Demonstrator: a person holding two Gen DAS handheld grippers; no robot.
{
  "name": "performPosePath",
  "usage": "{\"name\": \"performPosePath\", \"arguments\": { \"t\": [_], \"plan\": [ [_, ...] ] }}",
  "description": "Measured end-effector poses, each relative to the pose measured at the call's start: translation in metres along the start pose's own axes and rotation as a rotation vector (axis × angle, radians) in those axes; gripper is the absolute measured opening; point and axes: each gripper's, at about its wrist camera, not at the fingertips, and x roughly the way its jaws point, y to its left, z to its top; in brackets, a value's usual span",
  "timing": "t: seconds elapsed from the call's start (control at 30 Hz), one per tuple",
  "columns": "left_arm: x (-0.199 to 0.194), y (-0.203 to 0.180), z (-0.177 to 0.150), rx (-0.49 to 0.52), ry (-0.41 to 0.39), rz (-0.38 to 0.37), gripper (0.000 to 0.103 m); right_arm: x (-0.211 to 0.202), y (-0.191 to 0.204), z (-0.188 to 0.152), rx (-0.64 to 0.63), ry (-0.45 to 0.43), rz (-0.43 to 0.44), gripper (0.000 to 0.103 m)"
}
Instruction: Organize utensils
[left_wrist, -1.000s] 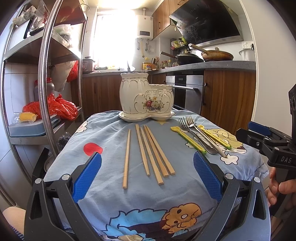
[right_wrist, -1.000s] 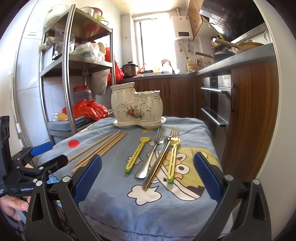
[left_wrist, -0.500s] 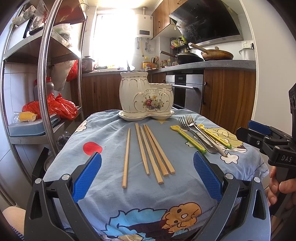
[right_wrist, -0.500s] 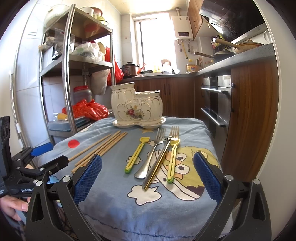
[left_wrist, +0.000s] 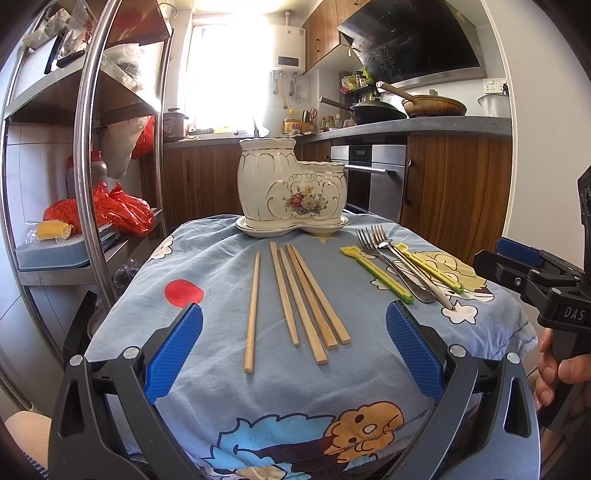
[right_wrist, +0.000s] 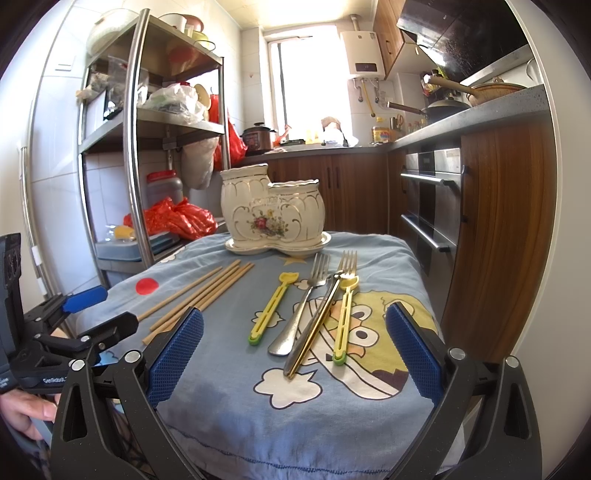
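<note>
A cream ceramic utensil holder (left_wrist: 291, 186) with two compartments stands at the back of a small table under a blue cartoon cloth (left_wrist: 221, 369); it also shows in the right wrist view (right_wrist: 272, 210). Several wooden chopsticks (left_wrist: 299, 295) lie in front of it, also in the right wrist view (right_wrist: 199, 295). Two metal forks (right_wrist: 314, 302) and two yellow-green plastic forks (right_wrist: 271, 302) lie to their right. My left gripper (left_wrist: 293, 350) is open and empty at the near edge before the chopsticks. My right gripper (right_wrist: 293, 350) is open and empty before the forks.
A steel shelf rack (left_wrist: 88, 147) with red bags (left_wrist: 110, 210) stands left of the table. Wooden cabinets and an oven (left_wrist: 373, 177) stand behind and to the right, with pans (left_wrist: 432, 105) on the counter.
</note>
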Motion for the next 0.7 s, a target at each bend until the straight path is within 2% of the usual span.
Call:
{"name": "performPosePath", "arguments": {
  "t": [0.23, 0.3, 0.43, 0.5, 0.53, 0.57, 0.63, 0.7],
  "plan": [
    [0.02, 0.023, 0.017, -0.022, 0.091, 0.046, 0.097, 0.012, -0.015, 0.008, 0.114, 0.084, -0.03, 0.098],
    [0.026, 0.03, 0.023, -0.008, 0.107, 0.054, 0.084, 0.017, -0.022, 0.011, 0.136, 0.115, -0.036, 0.098],
    [0.048, 0.041, 0.038, 0.044, 0.184, 0.052, 0.067, 0.03, -0.035, 0.017, 0.118, 0.177, -0.057, 0.095],
    [0.066, 0.044, 0.043, 0.083, 0.266, 0.034, 0.058, 0.037, -0.041, 0.021, 0.108, 0.208, -0.065, 0.084],
    [0.074, 0.045, 0.043, 0.093, 0.304, 0.017, 0.054, 0.043, -0.045, 0.024, 0.106, 0.236, -0.066, 0.066],
    [0.082, 0.046, 0.044, 0.098, 0.341, 0.002, 0.051, 0.048, -0.05, 0.027, 0.104, 0.262, -0.068, 0.058],
    [0.097, 0.047, 0.045, 0.099, 0.411, -0.034, 0.049, 0.061, -0.055, 0.033, 0.089, 0.316, -0.054, 0.055],
    [0.107, 0.047, 0.044, 0.105, 0.454, -0.054, 0.041, 0.076, -0.058, 0.036, 0.075, 0.381, -0.032, 0.055]
  ]
}}
